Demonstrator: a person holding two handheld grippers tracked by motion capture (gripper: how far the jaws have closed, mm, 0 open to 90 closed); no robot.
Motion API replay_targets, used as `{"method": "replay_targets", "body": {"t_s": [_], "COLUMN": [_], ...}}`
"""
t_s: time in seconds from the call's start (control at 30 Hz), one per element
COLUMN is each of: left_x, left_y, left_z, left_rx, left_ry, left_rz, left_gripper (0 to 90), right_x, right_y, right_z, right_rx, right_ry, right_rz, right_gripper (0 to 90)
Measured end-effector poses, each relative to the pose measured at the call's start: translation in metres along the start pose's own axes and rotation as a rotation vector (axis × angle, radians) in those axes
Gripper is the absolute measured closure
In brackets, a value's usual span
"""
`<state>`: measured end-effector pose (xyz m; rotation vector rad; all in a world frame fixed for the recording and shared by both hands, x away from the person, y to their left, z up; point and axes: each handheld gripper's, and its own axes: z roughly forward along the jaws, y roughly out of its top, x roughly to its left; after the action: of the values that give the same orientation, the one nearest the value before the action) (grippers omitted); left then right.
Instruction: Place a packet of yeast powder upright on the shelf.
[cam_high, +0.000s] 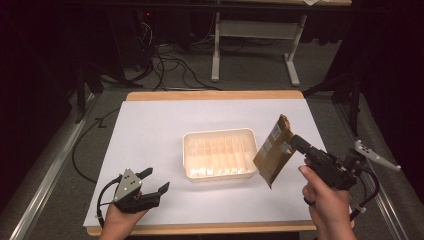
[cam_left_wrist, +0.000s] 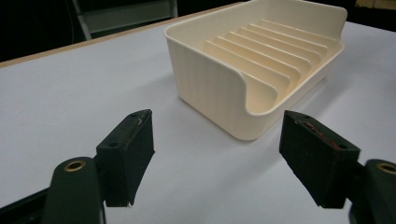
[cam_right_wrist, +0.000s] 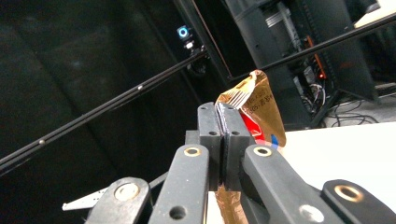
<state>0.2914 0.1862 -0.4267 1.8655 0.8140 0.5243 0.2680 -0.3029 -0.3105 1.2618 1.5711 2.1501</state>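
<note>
High view: my right gripper (cam_high: 291, 143) is clamped on the bag (cam_high: 273, 151); its long side tips toward 1 o'clock; the tray (cam_high: 220, 134) sits at 9 o'clock; my left gripper (cam_high: 152, 181) waits, jaws apart.

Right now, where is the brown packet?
In the high view the brown packet hangs above the table's right side, pinched in the right gripper, just right of the cream tray.

Cream ribbed tray (cam_high: 220, 136) mid-table (cam_high: 150, 130); cables (cam_high: 170, 65), white frame legs (cam_high: 216, 50) on floor behind.
</note>
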Motion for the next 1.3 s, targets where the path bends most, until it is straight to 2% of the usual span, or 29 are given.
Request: {"method": "replay_targets", "body": {"t_s": [0.13,0.23,0.33,0.4,0.5,0.57,1.0,1.3], "left_x": [0.001,0.003,0.003,0.001,-0.003,-0.004,-0.003,-0.003], "left_y": [-0.001,-0.001,-0.001,-0.001,0.000,-0.001,0.000,0.001], "left_z": [-0.002,0.000,0.000,0.000,0.001,0.002,-0.002,-0.003], "left_rx": [-0.004,0.000,0.004,0.006,0.013,0.017,0.002,-0.001], "left_ry": [-0.004,-0.004,-0.004,-0.005,-0.011,-0.013,-0.017,-0.019], "left_rz": [-0.003,0.002,0.000,0.012,0.043,0.049,0.042,0.046], "left_gripper": [26.7,26.7,26.7,26.7,26.7,26.7,26.6,26.7], "right_x": [0.004,0.006,0.007,0.007,0.008,0.007,-0.007,-0.013], "right_y": [-0.006,-0.011,-0.018,-0.024,-0.028,-0.030,-0.033,-0.033], "right_z": [0.017,0.033,0.049,0.062,0.074,0.081,0.112,0.127], "right_rx": [0.021,0.030,0.031,0.031,0.034,0.034,0.034,0.027], "right_ry": [0.012,0.015,0.016,0.013,0.002,-0.001,-0.069,-0.091], "right_rz": [0.012,0.002,0.019,0.024,0.018,0.023,0.042,0.056], "right_gripper": [90.0,90.0,90.0,90.0,90.0,90.0,90.0,90.0]}}
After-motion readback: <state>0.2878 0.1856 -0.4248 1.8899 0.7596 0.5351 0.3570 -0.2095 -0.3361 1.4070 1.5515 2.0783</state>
